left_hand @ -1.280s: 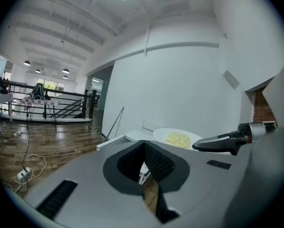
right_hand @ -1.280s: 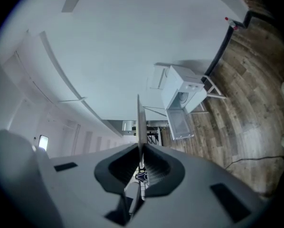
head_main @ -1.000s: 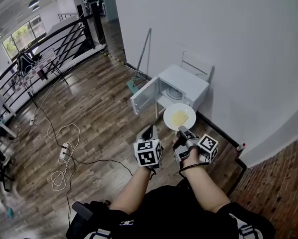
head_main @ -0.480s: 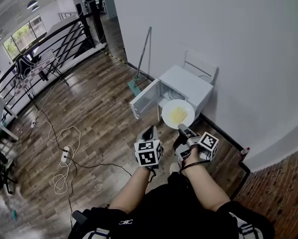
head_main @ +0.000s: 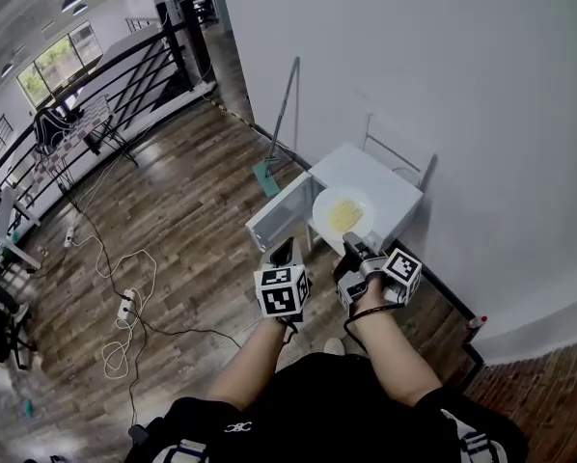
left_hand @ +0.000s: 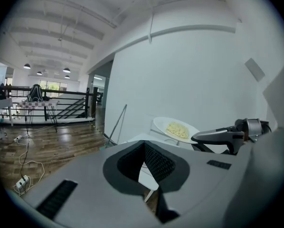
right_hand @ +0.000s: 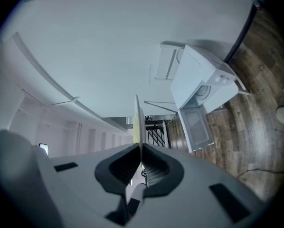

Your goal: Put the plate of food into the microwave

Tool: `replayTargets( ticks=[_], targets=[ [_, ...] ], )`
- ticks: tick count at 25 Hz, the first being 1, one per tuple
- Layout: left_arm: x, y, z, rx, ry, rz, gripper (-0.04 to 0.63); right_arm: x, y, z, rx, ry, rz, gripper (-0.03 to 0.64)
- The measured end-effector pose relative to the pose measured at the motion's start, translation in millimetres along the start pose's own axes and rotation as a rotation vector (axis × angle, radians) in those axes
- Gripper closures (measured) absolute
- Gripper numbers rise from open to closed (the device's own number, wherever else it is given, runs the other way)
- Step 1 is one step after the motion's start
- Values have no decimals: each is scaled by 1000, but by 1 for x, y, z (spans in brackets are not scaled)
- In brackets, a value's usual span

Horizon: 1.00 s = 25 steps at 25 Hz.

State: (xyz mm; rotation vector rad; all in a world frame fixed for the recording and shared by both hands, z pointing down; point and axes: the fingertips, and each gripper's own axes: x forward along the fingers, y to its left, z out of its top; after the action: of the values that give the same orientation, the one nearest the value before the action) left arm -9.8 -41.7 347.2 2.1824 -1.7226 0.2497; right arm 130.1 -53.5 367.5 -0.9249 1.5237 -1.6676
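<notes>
A white plate of yellow food [head_main: 343, 210] is held level by its near rim in my right gripper [head_main: 350, 240], which is shut on it. In the head view the plate overlaps the front of the white microwave [head_main: 390, 193], which stands on the floor by the wall with its door [head_main: 277, 222] swung open to the left. In the right gripper view the plate [right_hand: 137, 120] shows edge-on between the jaws of the right gripper [right_hand: 141, 148], with the microwave [right_hand: 199, 80] beyond. My left gripper [head_main: 282, 252] hangs beside it, shut and empty. The left gripper view shows the left gripper [left_hand: 144, 148] and the plate [left_hand: 177, 128].
A mop [head_main: 281, 123] leans on the white wall left of the microwave. A white wire rack [head_main: 399, 152] stands behind it. A power strip and cables [head_main: 124, 302] lie on the wooden floor at left. A black railing [head_main: 105, 75] runs along the far left.
Both grippers and the plate have come closer to the microwave; the plate, earlier in front of the open door, now overlaps the microwave's front. The grip has not changed.
</notes>
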Motion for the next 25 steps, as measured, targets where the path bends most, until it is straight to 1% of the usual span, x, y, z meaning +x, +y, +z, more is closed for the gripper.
replayTargets(
  ticks=[6, 10, 13, 17, 21, 25],
  targets=[
    [34, 0, 0, -4, 8, 31, 597, 33, -9, 24, 19, 39, 10, 591],
    [68, 3, 4, -5, 24, 58, 597, 65, -16, 48, 34, 64, -14, 591],
    [79, 7, 5, -16, 36, 72, 597, 79, -23, 53, 53, 81, -26, 591],
    [92, 10, -1, -24, 60, 74, 597, 90, -46, 59, 68, 89, -63, 591],
    [104, 19, -8, -41, 71, 77, 597, 101, -52, 60, 71, 85, -72, 591],
    [124, 23, -12, -50, 89, 44, 597, 109, -61, 67, 65, 63, -98, 591]
  ],
)
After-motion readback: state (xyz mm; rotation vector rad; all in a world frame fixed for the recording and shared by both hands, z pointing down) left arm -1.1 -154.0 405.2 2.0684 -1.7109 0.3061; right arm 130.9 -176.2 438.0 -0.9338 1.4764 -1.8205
